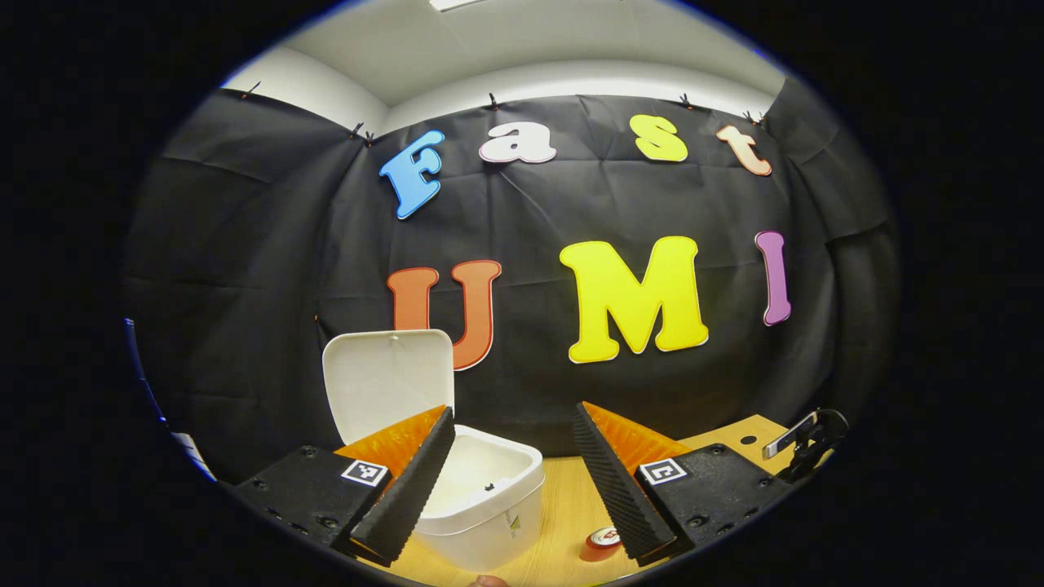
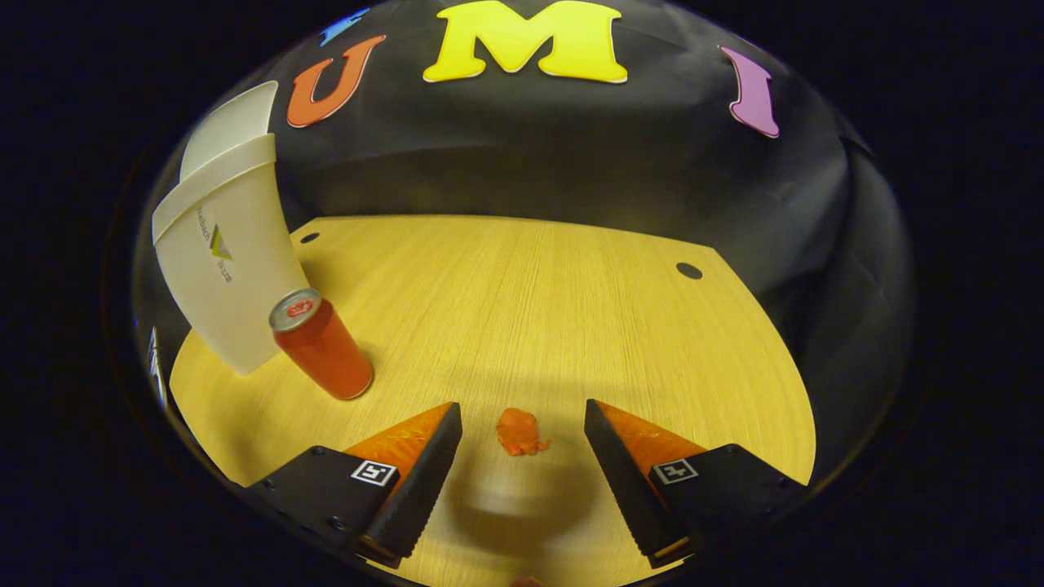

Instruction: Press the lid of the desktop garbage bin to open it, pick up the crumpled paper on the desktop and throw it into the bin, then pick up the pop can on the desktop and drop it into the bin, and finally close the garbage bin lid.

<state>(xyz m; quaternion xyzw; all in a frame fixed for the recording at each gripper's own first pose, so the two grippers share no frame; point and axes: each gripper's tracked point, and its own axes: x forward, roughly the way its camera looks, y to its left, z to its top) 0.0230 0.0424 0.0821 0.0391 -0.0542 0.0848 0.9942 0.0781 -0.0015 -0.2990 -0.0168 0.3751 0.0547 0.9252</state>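
Right gripper (image 2: 522, 452) spread wide over wood-grain desktop (image 2: 571, 326), crumpled paper (image 2: 519, 432) between fingers, untouched. Left gripper (image 1: 514, 473) spread too, above white plastic bin (image 1: 481, 497), rounded lid (image 1: 387, 379) upright. Cylindrical pop can (image 2: 320, 344) standing just beside bin.

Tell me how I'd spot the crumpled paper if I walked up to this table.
Start at the wooden table, where a white bin stands with its lid up and a red can beside it. Look away from those, toward the bare middle: the crumpled paper lies between the right gripper's open fingers. It is the small, lumpy orange wad, lying low.
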